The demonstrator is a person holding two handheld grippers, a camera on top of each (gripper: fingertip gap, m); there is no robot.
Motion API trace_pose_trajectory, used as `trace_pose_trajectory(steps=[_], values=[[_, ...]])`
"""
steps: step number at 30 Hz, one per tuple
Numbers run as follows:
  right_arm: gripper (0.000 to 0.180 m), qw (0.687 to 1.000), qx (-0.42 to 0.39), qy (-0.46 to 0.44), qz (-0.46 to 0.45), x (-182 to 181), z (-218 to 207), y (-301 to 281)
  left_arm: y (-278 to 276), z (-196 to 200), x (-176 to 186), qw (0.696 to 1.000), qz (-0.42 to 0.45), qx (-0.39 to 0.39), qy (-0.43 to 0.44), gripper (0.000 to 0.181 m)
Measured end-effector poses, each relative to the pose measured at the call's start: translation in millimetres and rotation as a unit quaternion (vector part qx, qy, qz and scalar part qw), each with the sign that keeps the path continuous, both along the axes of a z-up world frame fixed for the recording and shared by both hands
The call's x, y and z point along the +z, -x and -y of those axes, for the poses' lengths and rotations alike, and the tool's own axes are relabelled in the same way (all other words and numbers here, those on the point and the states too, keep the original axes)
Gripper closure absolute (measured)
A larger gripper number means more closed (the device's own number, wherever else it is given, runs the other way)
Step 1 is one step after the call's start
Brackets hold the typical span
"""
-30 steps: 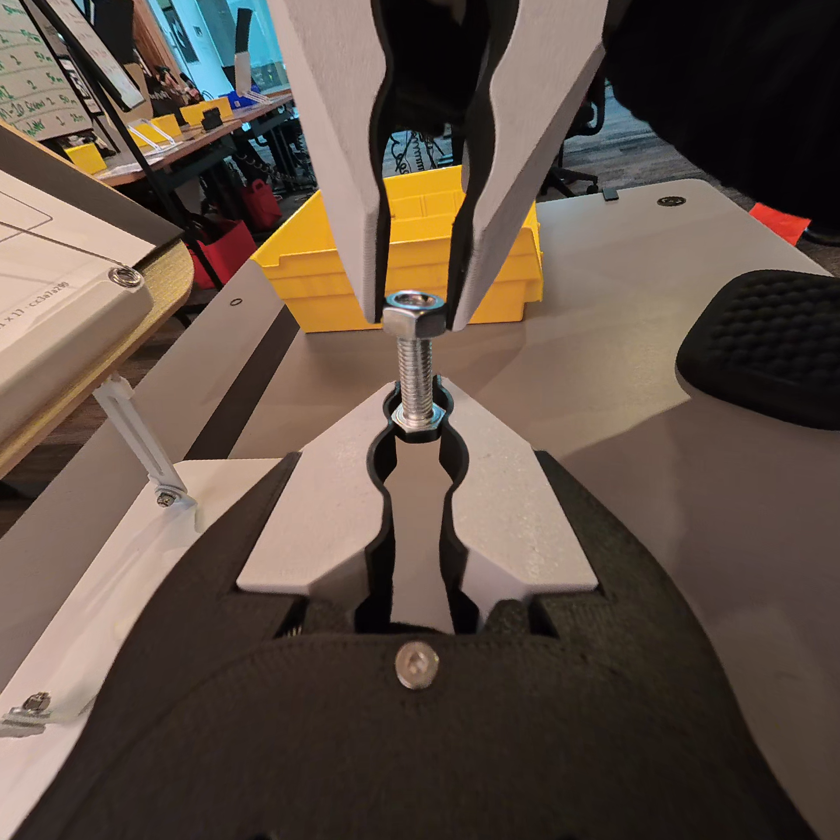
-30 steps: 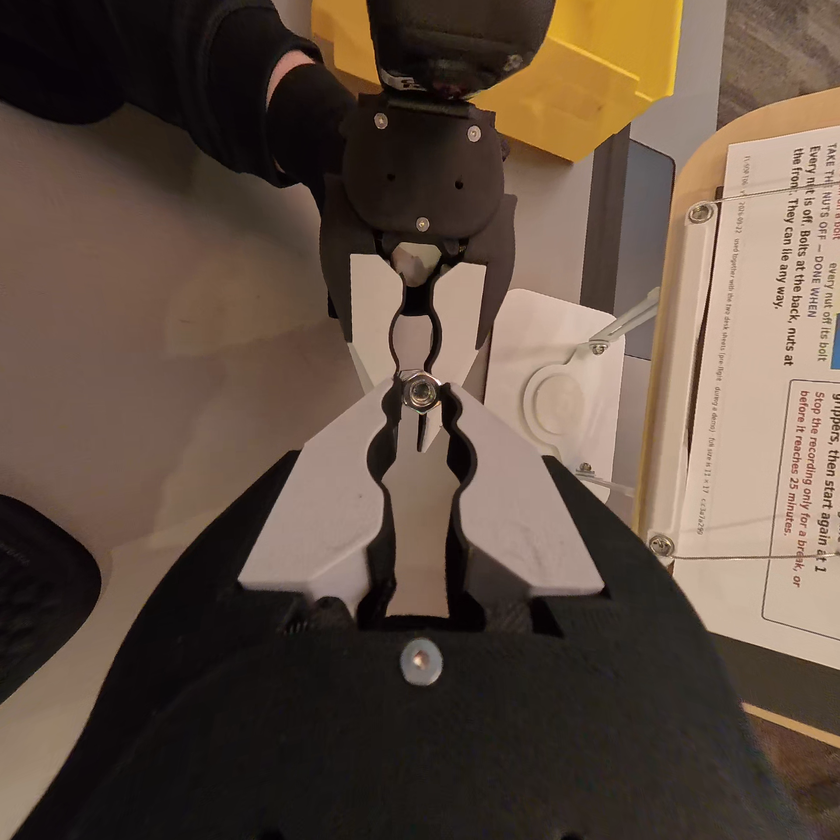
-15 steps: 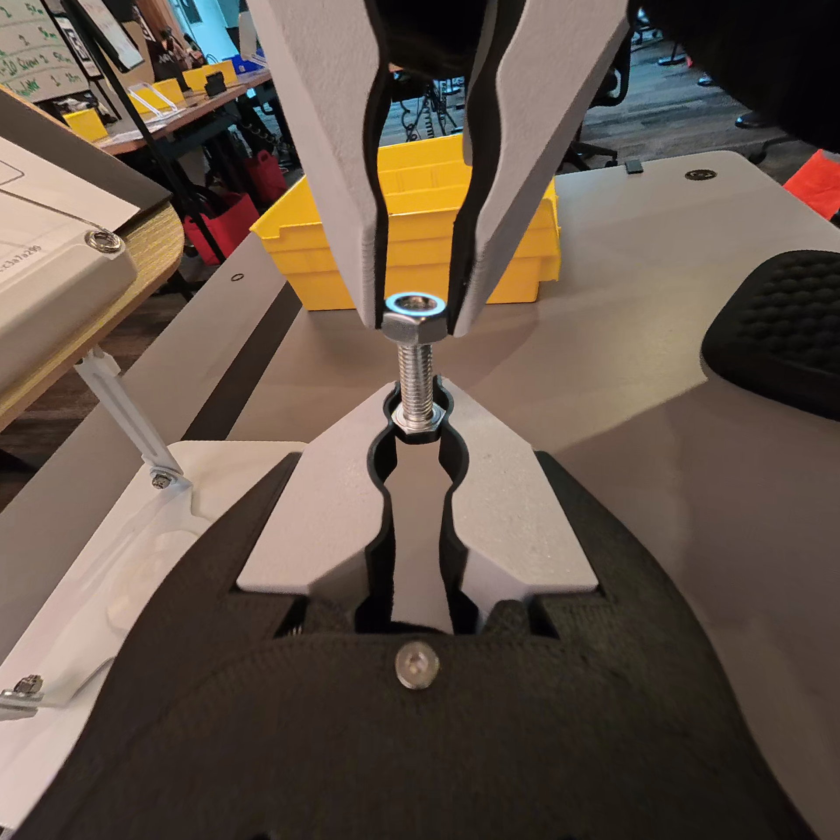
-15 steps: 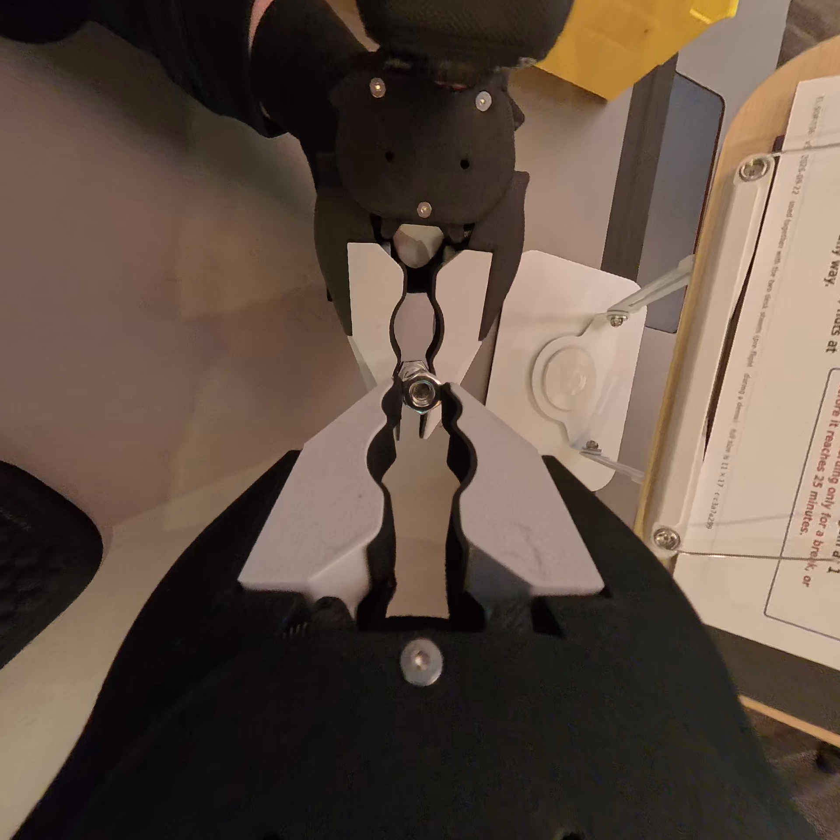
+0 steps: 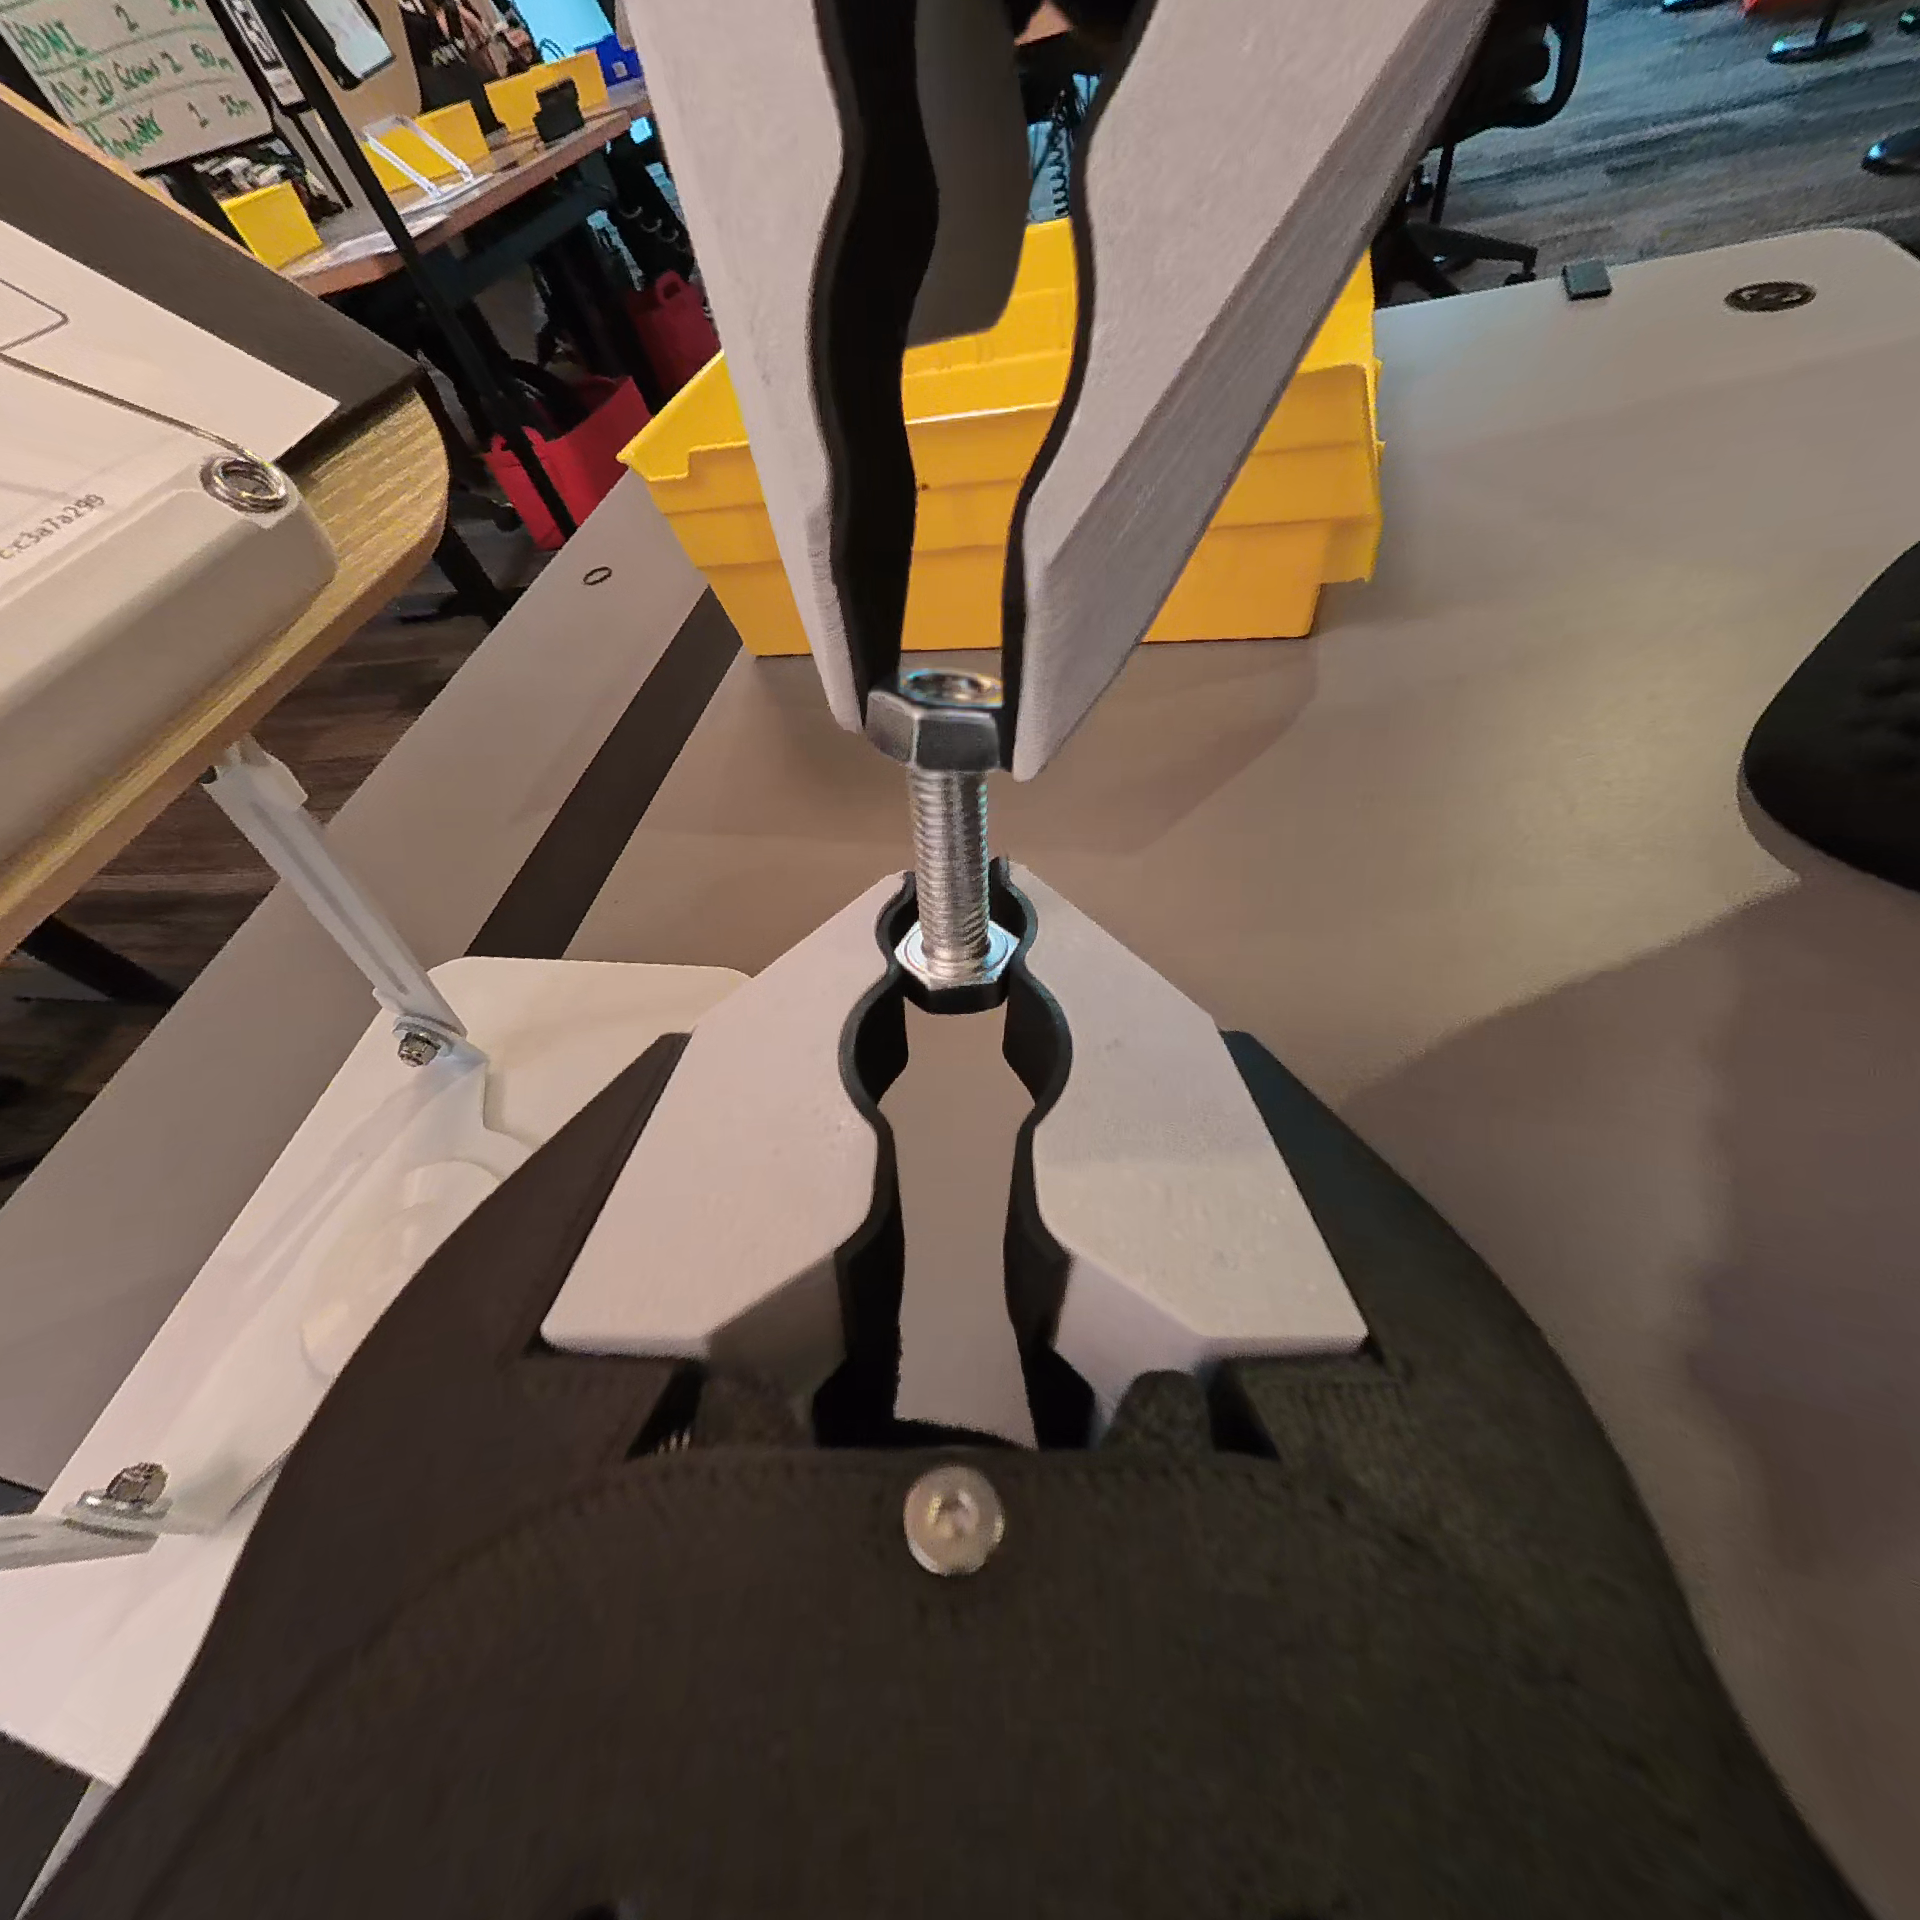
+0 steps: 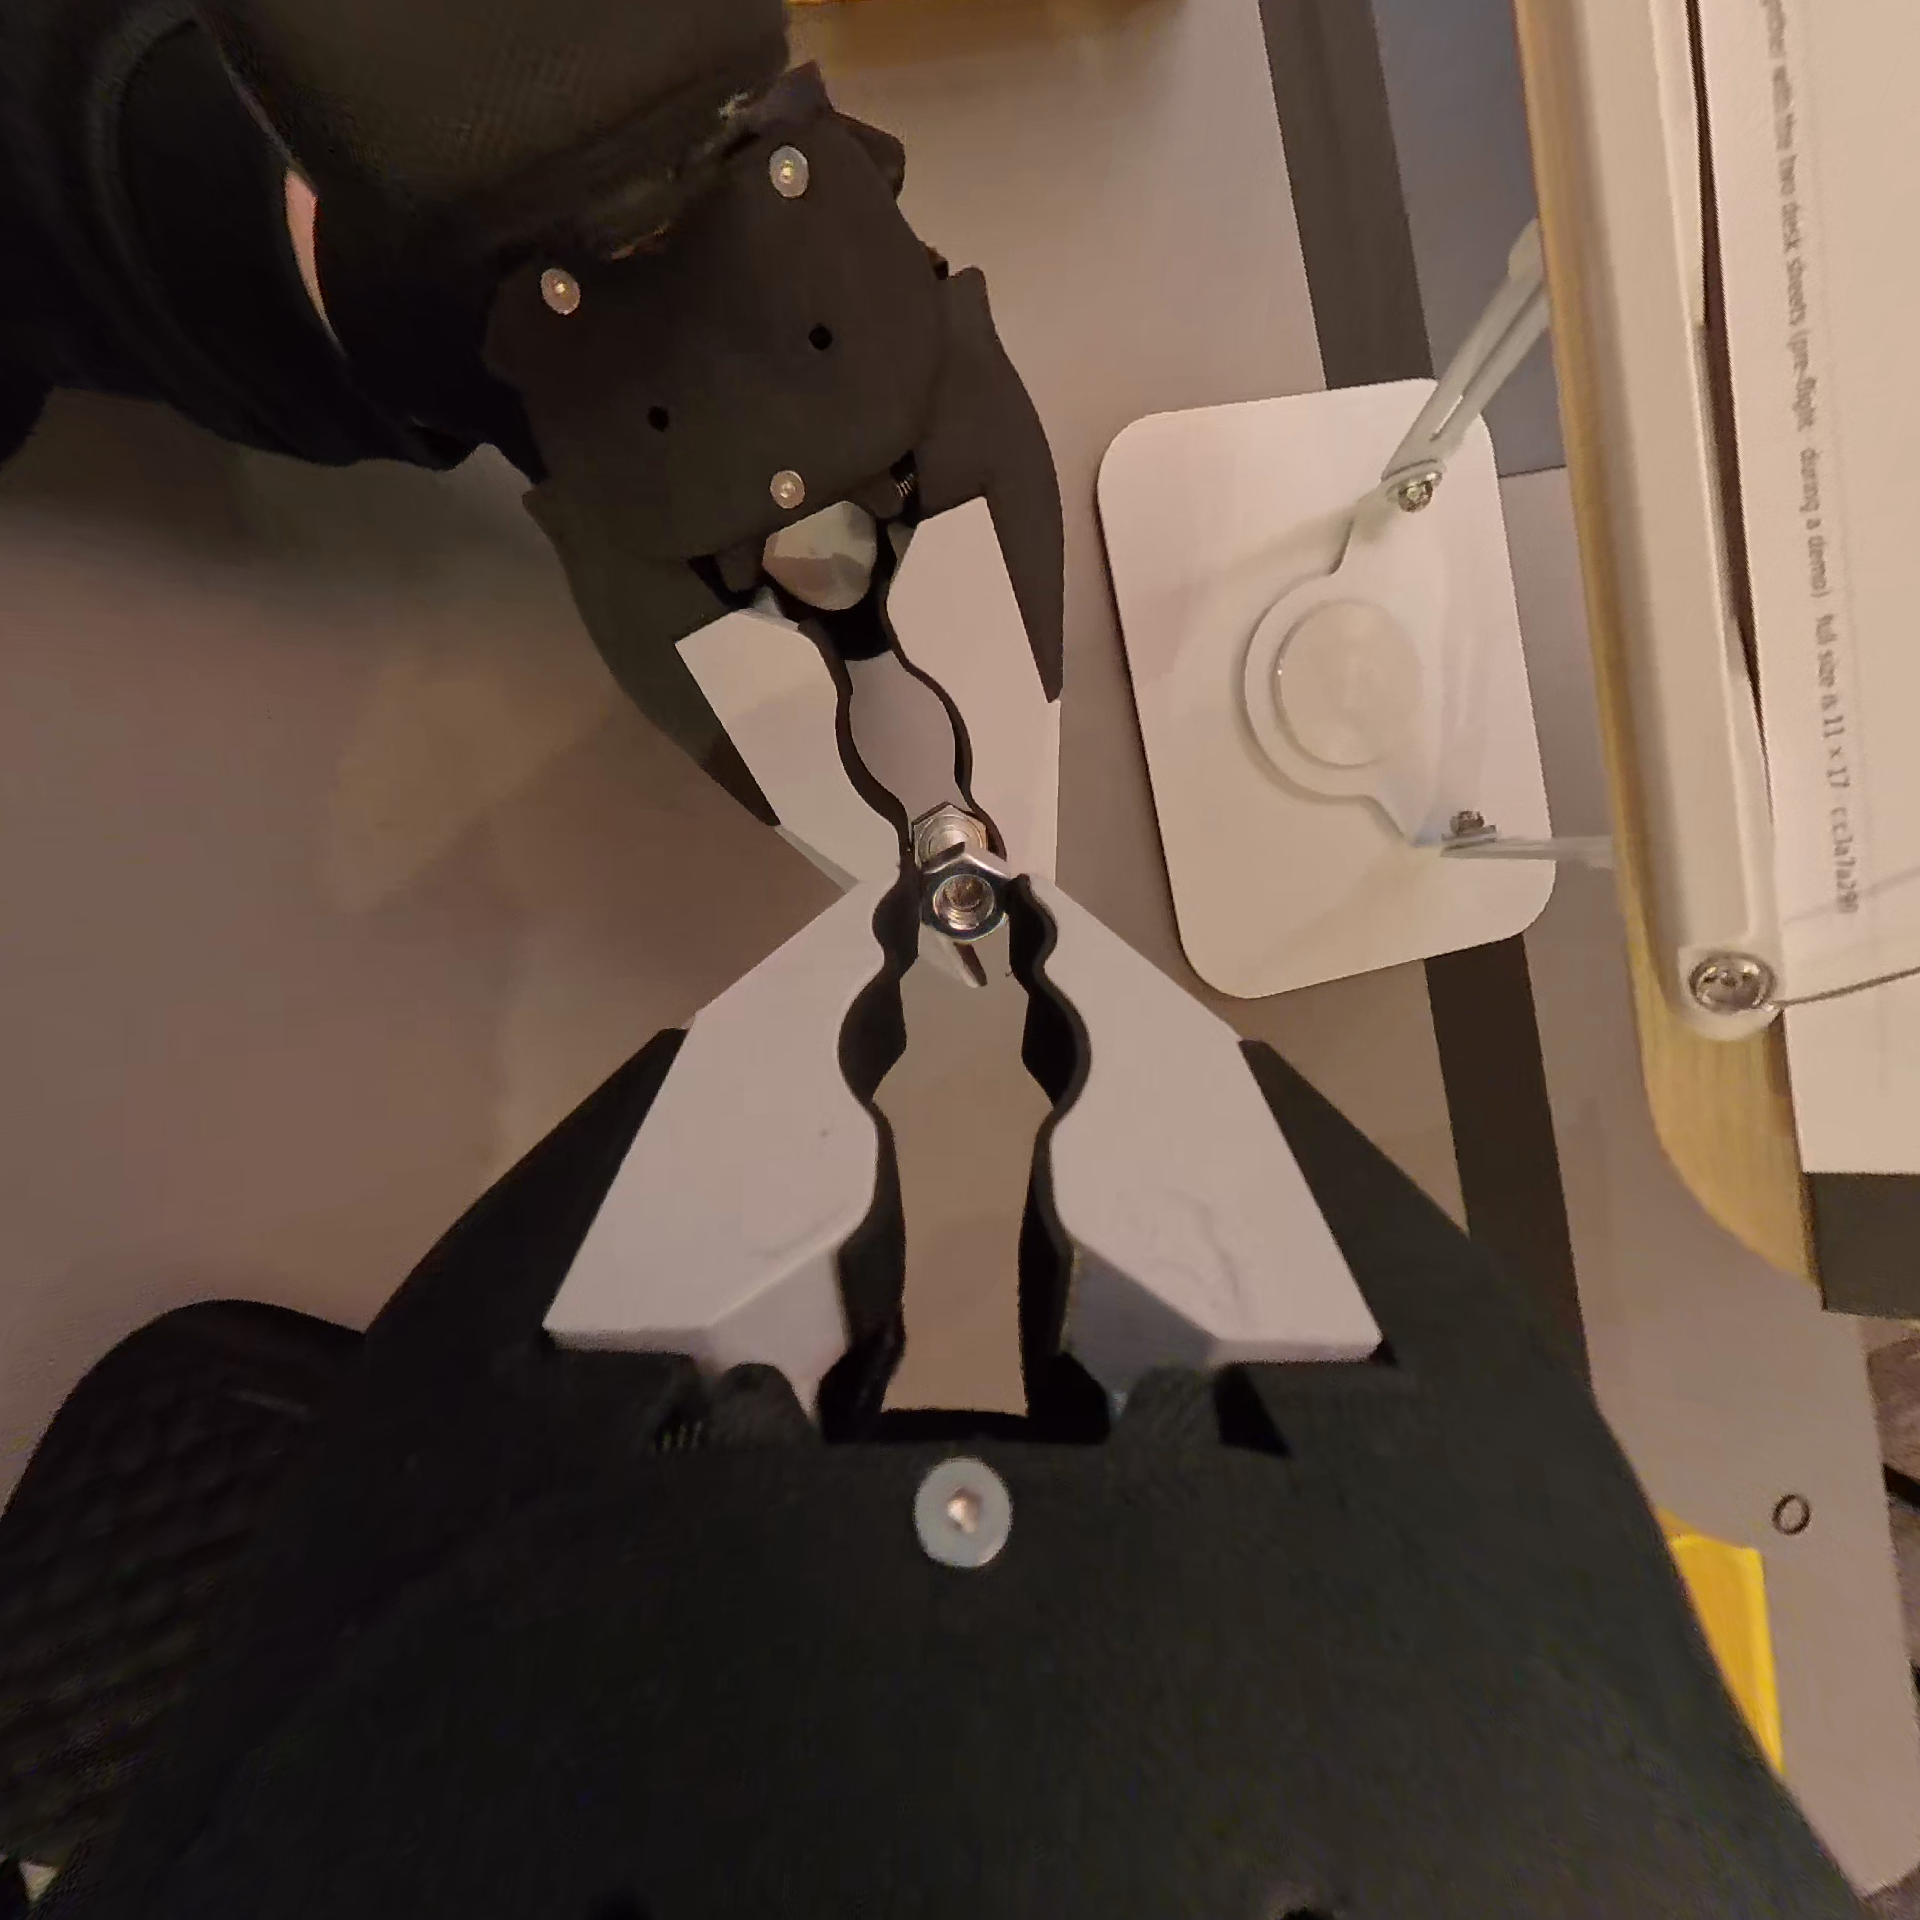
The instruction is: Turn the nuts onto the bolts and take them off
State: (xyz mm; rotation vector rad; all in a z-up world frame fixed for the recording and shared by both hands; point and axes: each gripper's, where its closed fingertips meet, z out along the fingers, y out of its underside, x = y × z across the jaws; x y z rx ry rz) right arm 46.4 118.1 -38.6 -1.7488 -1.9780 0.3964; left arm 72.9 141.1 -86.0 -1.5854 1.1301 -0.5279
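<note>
A silver bolt [image 5: 948,842] stands upright above the grey table. My left gripper [image 5: 954,935] is shut on the bolt's lower hex end [image 5: 954,964]. My right gripper [image 5: 935,717] comes down from above and is shut on the hex nut [image 5: 933,727] at the bolt's top end. In the right wrist view I look down the bolt: my right gripper [image 6: 961,904] clamps the nut [image 6: 964,902], and the left gripper [image 6: 940,826], held by a black-gloved hand [image 6: 312,208], points in from the upper left.
A yellow bin [image 5: 1195,499] stands behind the bolt. A white base plate [image 6: 1320,675] with metal struts lies beside a tilted board holding a paper sheet [image 6: 1818,520]. A black textured pad [image 5: 1860,748] lies at the table's right. There is about 6 cm between the tips of the two grippers.
My right gripper has twisted about the bolt's axis with the nut in it; the left gripper now sits angled in the right wrist view. Both stay shut.
</note>
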Motion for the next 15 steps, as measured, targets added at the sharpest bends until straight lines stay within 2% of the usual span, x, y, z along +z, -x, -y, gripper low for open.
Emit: trace_pose_trajectory(steps=[1, 9, 15], values=[[0.165, 1.0, -0.008, 0.004, 0.001, -1.1, -0.4, -0.7, -0.1, -0.3, -1.0, 1.0, -0.003, 0.001, -0.001, 0.17], [0.164, 0.999, -0.031, 0.013, -0.005, -3.4, -2.5, -0.4, 0.4, -0.9, -2.8, 1.0, 0.002, 0.0, 0.005, 0.17], [0.165, 0.999, 0.019, -0.011, 0.026, -5.4, 1.4, -3.2, -1.9, 1.6, -5.9, 1.0, -0.014, -0.007, -0.002, 0.17]])
